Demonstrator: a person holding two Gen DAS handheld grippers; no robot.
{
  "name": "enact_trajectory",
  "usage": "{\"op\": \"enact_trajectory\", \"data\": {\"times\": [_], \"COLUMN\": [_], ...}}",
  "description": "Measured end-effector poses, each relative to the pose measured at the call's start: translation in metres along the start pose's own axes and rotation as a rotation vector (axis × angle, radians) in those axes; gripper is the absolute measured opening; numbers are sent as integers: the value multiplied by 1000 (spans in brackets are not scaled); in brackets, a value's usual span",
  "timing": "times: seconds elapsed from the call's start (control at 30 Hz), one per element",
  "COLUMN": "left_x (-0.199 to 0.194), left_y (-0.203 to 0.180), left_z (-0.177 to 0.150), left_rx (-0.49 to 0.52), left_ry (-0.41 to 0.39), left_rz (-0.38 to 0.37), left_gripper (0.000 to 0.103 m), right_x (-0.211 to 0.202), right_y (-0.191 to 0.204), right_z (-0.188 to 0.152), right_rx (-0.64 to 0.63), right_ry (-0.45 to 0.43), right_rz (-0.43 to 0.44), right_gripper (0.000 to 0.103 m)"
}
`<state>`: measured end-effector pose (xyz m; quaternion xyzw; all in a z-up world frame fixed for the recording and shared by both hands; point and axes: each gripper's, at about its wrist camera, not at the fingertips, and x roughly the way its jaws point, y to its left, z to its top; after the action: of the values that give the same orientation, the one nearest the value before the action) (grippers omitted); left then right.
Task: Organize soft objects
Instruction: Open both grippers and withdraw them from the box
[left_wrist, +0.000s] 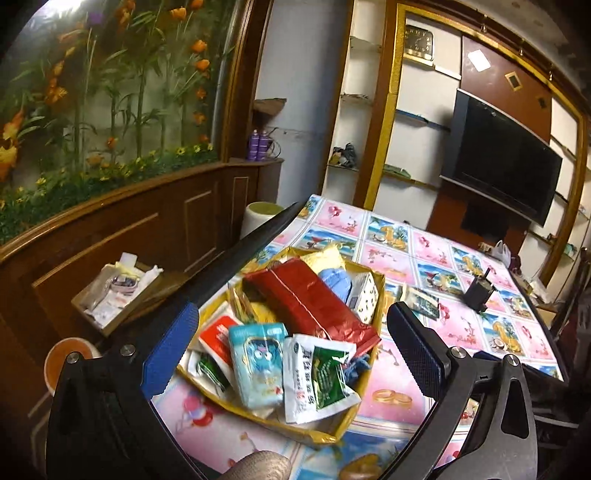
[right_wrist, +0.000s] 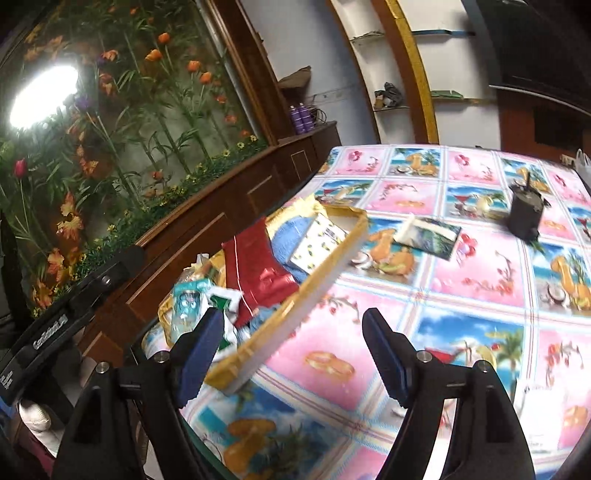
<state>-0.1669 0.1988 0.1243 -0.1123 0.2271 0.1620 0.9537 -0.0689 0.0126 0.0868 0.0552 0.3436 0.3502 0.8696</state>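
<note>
A yellow cardboard box (left_wrist: 364, 384) sits at the table's left edge, full of soft packets: a red foil bag (left_wrist: 314, 299), a light-blue wipes pack (left_wrist: 256, 360), a white and green sachet (left_wrist: 319, 376), and a blue cloth (left_wrist: 334, 278). My left gripper (left_wrist: 291, 354) is open and empty, hovering over the box. My right gripper (right_wrist: 295, 354) is open and empty, over the box's near rim (right_wrist: 295, 306). A flat picture packet (right_wrist: 430, 234) lies loose on the tablecloth beyond the box.
A small black container (right_wrist: 524, 212) stands on the patterned tablecloth (right_wrist: 480, 280) at the far right. A second box of clutter (left_wrist: 118, 291) sits on the wooden ledge left of the table. A television (left_wrist: 502, 158) hangs behind.
</note>
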Motion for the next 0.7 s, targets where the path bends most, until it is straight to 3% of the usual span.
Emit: {"op": "enact_trajectory", "data": {"times": [0.3, 0.7], "left_x": [9, 21], "left_y": [-27, -17], "left_z": [-11, -18], "left_rx": [66, 51], "left_ry": [62, 122], "left_rz": [109, 129], "left_gripper": [103, 103], "right_x": [-4, 8], "right_y": [4, 28], "right_z": [-22, -36], "right_rx": [-45, -153], "right_ry": [33, 66], "right_rz": [-46, -104], "right_gripper": [77, 77]}}
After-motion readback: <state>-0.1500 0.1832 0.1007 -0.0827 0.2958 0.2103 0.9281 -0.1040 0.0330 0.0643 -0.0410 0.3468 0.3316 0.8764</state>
